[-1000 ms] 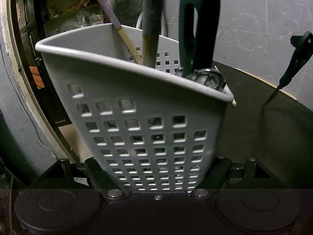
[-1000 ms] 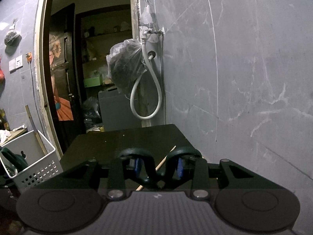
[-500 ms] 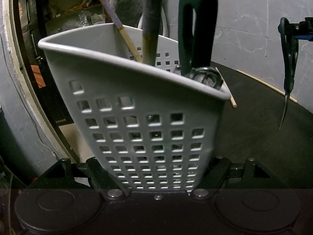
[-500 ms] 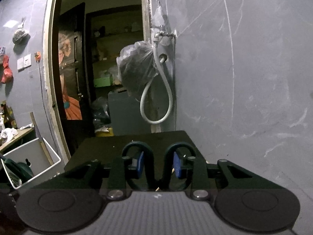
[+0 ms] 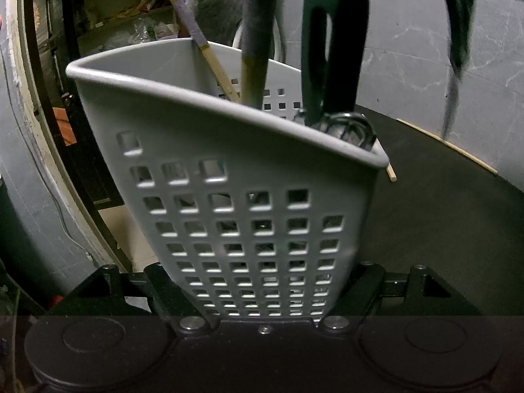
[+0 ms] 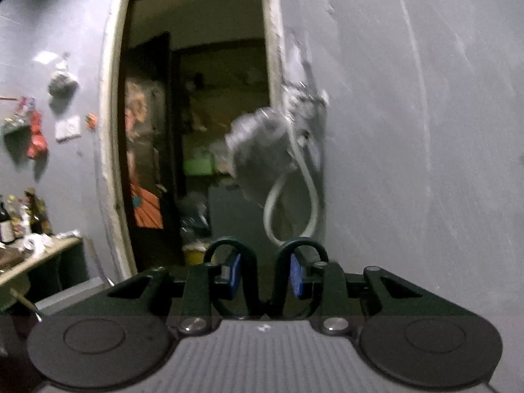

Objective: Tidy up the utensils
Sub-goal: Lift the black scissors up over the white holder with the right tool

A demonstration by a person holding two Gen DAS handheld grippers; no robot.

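Note:
My left gripper (image 5: 262,298) is shut on the grey perforated utensil basket (image 5: 235,177), which fills the left wrist view. The basket holds a green-handled tool (image 5: 330,42), a thick wooden handle (image 5: 255,65) and a taped chopstick (image 5: 196,39). My right gripper (image 6: 265,275) is shut on dark scissors (image 6: 262,281), gripping the handle loops. In the left wrist view the scissors (image 5: 457,49) hang blade down, blurred, high at the upper right of the basket. A single chopstick (image 5: 448,144) lies on the dark table (image 5: 442,229).
A grey marble wall (image 5: 409,49) backs the table. An open doorway (image 6: 196,131) with a cluttered room lies behind. A hose and bagged tap (image 6: 288,170) hang on the wall. A shelf with bottles (image 6: 19,226) sits at far left.
My right gripper has lifted the scissors upward and toward the basket; they now hang blade down above the table. The basket stays held in my left gripper.

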